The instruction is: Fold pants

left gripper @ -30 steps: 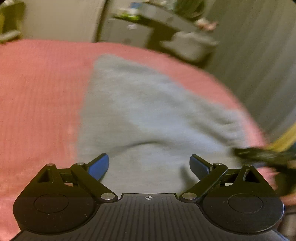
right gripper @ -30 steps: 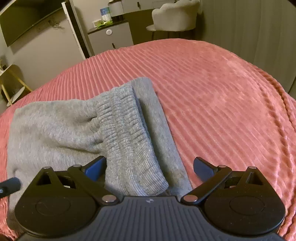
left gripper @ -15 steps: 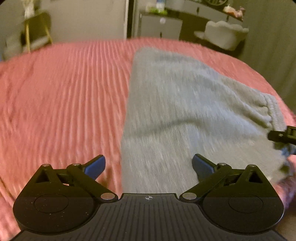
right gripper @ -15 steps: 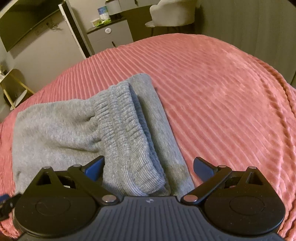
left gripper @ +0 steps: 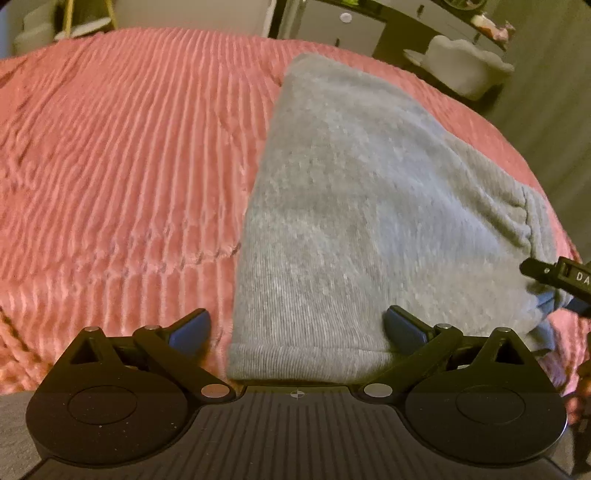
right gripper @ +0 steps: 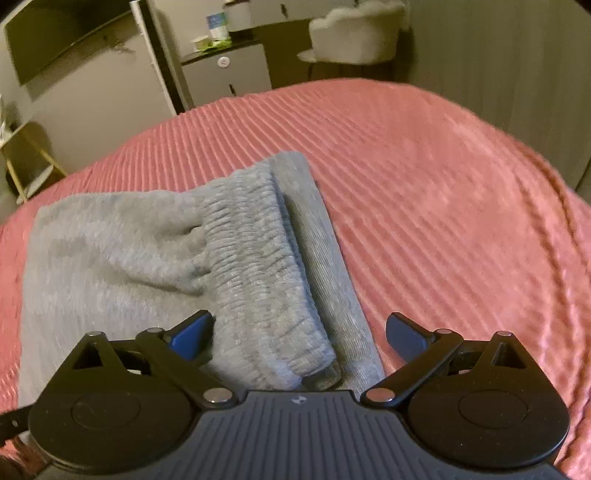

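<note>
1. While your left tongs (left gripper: 297,326) gape wide and empty, the folded grey pants (left gripper: 354,206) lie on the pink bed (left gripper: 122,166).
2. Your right tongs (right gripper: 299,334), equally wide, straddle the near waistband (right gripper: 258,266); only that view shows its ribbing clearly.

A pink ribbed bedspread (right gripper: 443,192), white chair (right gripper: 354,33) and cabinet (right gripper: 229,74) behind.

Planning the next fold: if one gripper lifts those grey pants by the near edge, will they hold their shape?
Probably not: the pants are soft knit, so they would likely droop. The ribbed waistband looks thicker and may sag less. The ridged pink bedspread probably resists sliding.
</note>
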Motion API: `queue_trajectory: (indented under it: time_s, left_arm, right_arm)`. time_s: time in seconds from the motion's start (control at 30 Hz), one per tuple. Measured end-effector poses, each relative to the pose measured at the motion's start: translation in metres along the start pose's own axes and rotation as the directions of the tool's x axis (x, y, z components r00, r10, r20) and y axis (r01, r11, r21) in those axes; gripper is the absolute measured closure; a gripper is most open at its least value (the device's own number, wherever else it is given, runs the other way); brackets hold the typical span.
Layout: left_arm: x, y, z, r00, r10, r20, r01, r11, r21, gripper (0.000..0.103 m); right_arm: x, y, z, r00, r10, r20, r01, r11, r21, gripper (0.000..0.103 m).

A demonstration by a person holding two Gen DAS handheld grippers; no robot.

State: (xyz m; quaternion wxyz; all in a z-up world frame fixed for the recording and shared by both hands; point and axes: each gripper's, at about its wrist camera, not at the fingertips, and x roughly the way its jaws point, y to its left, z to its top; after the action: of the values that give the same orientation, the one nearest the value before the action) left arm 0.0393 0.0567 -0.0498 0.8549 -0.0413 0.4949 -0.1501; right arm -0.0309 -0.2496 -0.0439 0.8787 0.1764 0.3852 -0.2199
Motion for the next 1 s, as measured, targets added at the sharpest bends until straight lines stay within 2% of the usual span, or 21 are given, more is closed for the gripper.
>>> queue_trajectory:
  time_s: [0.07,0.13,0.23,0.43,0.6,0.77,1.0]
  left_arm:
    - [-0.002,-0.002,-0.003,1.0,0.01,-0.003,-0.01,1.0,0.011,0.0]
    - [-0.004,-0.002,-0.006,1.0,0.014,-0.004,-0.014,1.0,0.015,0.0]
    - [-0.005,-0.003,-0.006,1.0,0.023,-0.008,-0.022,1.0,0.02,0.0]
    - [-0.004,-0.008,-0.004,0.999,0.043,-0.004,-0.042,0.998,0.037,0.0]
    - [-0.001,-0.009,-0.001,0.999,0.04,-0.014,-0.039,0.999,0.028,0.0]
    - [-0.002,-0.002,0.004,1.0,0.007,-0.029,-0.008,1.0,-0.026,0.0]
    - [-0.004,-0.004,0.01,1.0,0.009,0.015,-0.008,0.999,-0.045,0.0]
  right_arm:
    - [-0.006,0.009,-0.003,1.0,-0.016,-0.008,0.016,0.998,-0.054,0.004]
    - [-0.009,0.015,-0.007,0.999,0.004,-0.046,-0.008,0.996,-0.084,0.004]
    - [-0.007,0.018,-0.018,0.991,0.056,-0.123,-0.063,0.997,-0.055,0.004]
    - [-0.007,0.027,-0.021,0.994,0.013,-0.113,-0.026,0.993,-0.119,0.004]
    - [-0.008,0.029,-0.022,0.993,-0.002,-0.12,-0.014,0.992,-0.128,0.004]
    - [0.003,0.029,-0.013,0.988,0.019,-0.155,-0.038,0.992,-0.12,0.004]
    - [0.009,0.023,-0.011,0.986,0.06,-0.158,-0.072,0.994,-0.076,0.003]
